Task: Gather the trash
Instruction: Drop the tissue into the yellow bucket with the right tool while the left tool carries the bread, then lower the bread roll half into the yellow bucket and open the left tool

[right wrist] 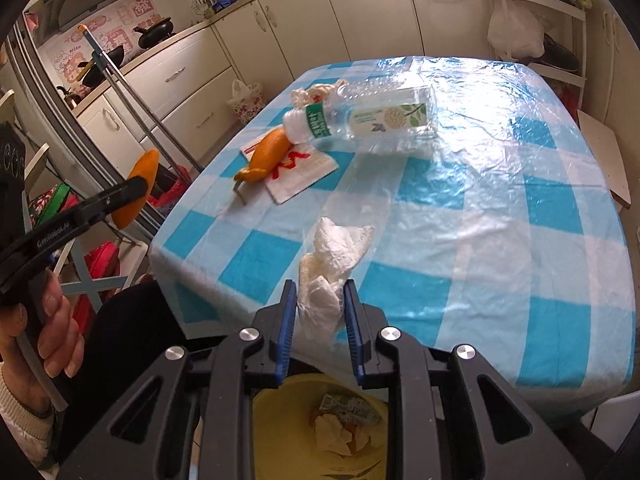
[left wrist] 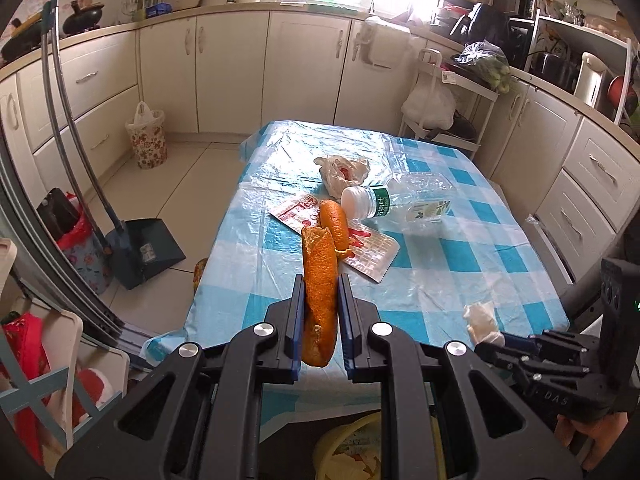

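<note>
We had left gripper (left wrist: 320, 312) clamped on peel (left wrist: 319, 280), right gripper (right wrist: 320, 312) gripping tissue (right wrist: 332, 276); best carry both past surface's (right wrist: 500, 240) near edge, release over bin (right wrist: 280, 400).

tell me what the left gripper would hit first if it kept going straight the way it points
Probably the second orange peel on the printed wrapper, straight beyond the left gripper and its held peel; depth is uncertain.
</note>
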